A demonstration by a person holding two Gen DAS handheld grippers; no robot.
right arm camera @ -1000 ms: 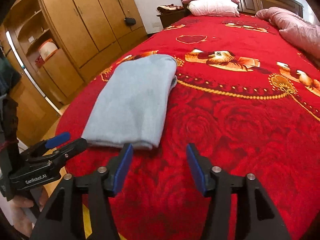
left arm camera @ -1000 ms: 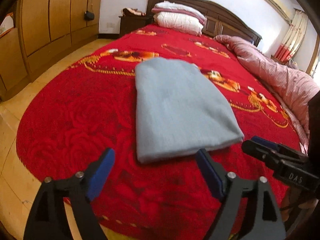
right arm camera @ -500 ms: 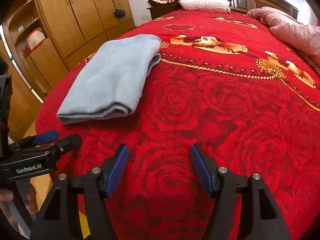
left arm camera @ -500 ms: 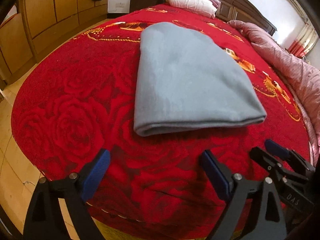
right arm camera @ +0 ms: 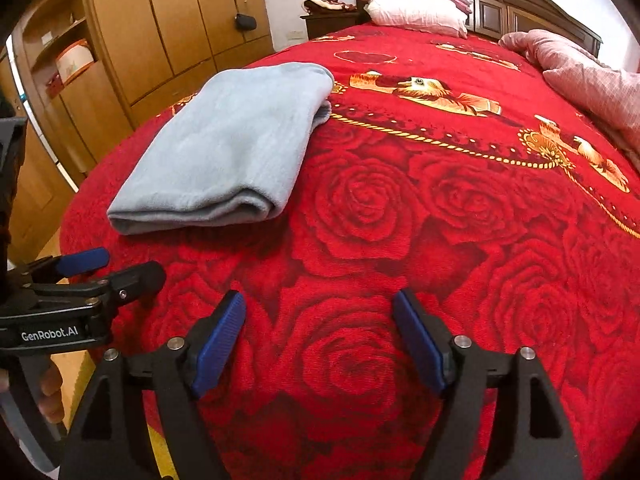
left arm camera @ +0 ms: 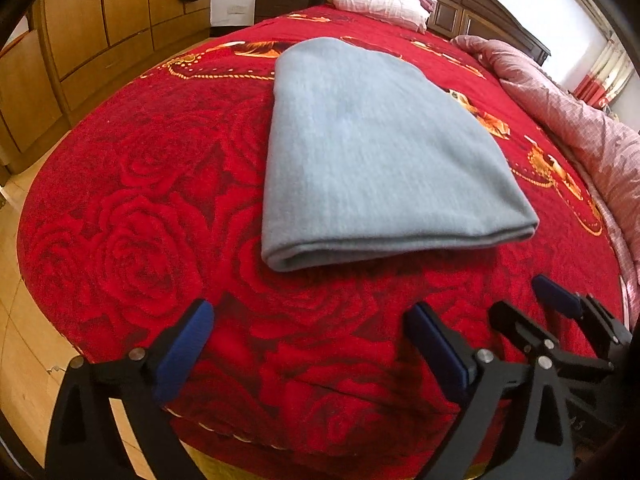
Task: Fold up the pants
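Observation:
The grey-blue pants (left arm camera: 372,148) lie folded into a flat rectangle on the red rose bedspread (left arm camera: 132,240), with the folded edge toward me. They also show in the right wrist view (right arm camera: 232,148), at the left. My left gripper (left arm camera: 312,344) is open and empty, above the bed's foot, short of the pants. My right gripper (right arm camera: 320,340) is open and empty, to the right of the pants. Each gripper shows in the other's view: the right one (left arm camera: 532,312) and the left one (right arm camera: 116,268).
Pillows (right arm camera: 416,4) and a dark headboard (right arm camera: 532,4) are at the far end. A pink quilt (left arm camera: 580,128) lies along the bed's right side. Wooden wardrobes (right arm camera: 168,28) stand to the left, across a strip of wood floor (left arm camera: 20,320).
Both grippers have moved forward and lower toward the bed's foot, so the pants look nearer. The pants have not moved. Both grippers stay open.

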